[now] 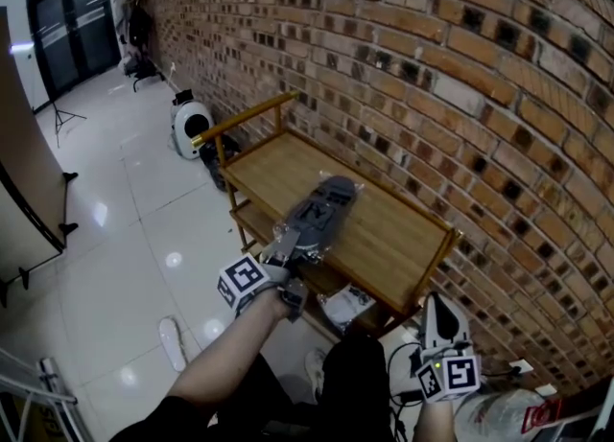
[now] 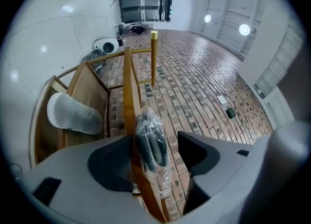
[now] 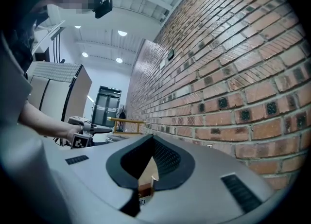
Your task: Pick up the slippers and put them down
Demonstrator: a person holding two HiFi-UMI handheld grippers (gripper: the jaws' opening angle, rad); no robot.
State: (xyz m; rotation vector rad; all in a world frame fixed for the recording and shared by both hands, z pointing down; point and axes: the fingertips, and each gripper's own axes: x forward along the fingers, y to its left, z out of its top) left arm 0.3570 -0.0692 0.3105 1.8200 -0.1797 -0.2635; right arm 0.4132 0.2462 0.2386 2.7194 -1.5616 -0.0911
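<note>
A pair of dark grey slippers (image 1: 324, 212) wrapped in clear plastic lies on the top of a wooden rack (image 1: 403, 239) against the brick wall. My left gripper (image 1: 291, 246) is at the near end of the bundle. In the left gripper view the wrapped slippers (image 2: 150, 140) sit between the jaws of the left gripper (image 2: 154, 157), which stand open with the pads apart from the plastic. My right gripper (image 1: 441, 320) hangs low at the rack's right end, shut and holding nothing. In its own view the right gripper (image 3: 146, 177) points along the wall.
The brick wall (image 1: 460, 76) runs right behind the rack. A white shoe (image 2: 73, 114) lies on a lower shelf, with a bagged item (image 1: 347, 306) under the top. On the tiled floor are a white round appliance (image 1: 190, 124) and a white slipper (image 1: 173, 342).
</note>
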